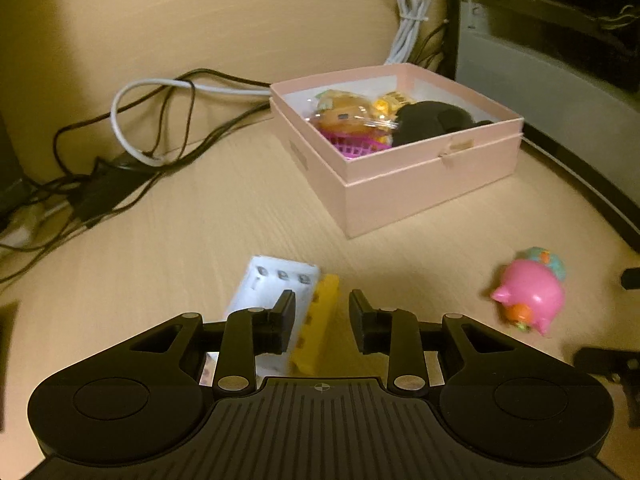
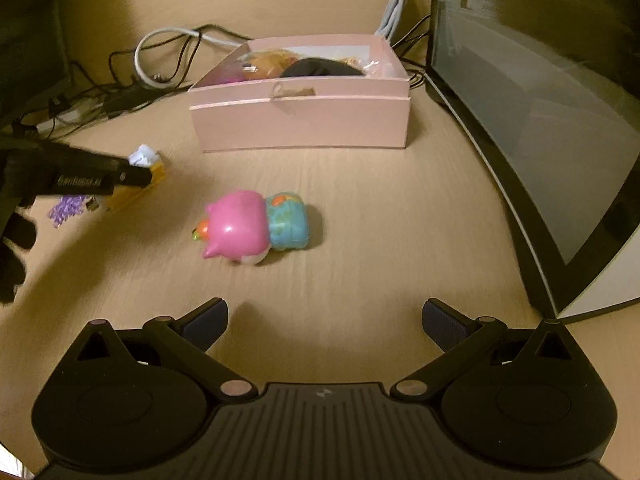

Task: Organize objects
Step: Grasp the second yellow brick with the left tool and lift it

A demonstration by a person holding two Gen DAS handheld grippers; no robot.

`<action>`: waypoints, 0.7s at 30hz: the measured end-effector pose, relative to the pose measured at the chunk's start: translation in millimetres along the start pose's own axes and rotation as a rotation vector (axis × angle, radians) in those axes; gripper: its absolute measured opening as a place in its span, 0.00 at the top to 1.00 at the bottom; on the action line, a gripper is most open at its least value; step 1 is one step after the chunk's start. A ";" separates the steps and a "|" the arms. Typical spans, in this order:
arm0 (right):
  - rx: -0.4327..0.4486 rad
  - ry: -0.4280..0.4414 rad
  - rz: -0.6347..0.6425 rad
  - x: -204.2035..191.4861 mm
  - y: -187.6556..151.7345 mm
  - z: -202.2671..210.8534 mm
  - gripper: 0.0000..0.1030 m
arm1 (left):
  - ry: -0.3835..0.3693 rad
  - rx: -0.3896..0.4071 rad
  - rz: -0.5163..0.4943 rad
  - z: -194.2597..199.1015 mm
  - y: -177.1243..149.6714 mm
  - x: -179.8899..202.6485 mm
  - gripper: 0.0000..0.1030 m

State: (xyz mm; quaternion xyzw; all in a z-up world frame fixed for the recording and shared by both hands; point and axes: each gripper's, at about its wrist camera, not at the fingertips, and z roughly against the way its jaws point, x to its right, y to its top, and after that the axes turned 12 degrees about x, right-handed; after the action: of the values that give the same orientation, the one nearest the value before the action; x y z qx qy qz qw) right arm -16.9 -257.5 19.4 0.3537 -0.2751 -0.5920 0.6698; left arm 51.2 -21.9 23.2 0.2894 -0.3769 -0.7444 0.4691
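Observation:
A pink box (image 1: 420, 184) stands on the wooden table and holds toys and a dark object; it also shows in the right wrist view (image 2: 300, 120). My left gripper (image 1: 322, 312) is open just above a white charger (image 1: 272, 288) and a yellow block (image 1: 316, 320). A pink pig toy with a teal part (image 1: 532, 292) lies to its right. In the right wrist view the pig toy (image 2: 248, 228) lies ahead of my open, empty right gripper (image 2: 324, 320). The left gripper (image 2: 120, 174) shows at the left there, over the yellow block (image 2: 136, 192).
Tangled black and white cables (image 1: 152, 120) lie behind the box at the left. A dark monitor (image 2: 540, 120) stands along the right side. A purple item (image 2: 68, 208) lies under the left gripper in the right wrist view.

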 end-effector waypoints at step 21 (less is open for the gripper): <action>-0.006 0.000 -0.014 -1.8 -4.5 -0.1 0.00 | -0.014 0.010 -0.023 7.6 -6.0 21.3 0.68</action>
State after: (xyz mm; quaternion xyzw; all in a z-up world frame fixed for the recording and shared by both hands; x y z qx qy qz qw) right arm -19.8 -256.0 15.7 0.3536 -0.2708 -0.5976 0.6668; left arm 34.1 -37.5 20.7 0.2907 -0.3806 -0.7500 0.4563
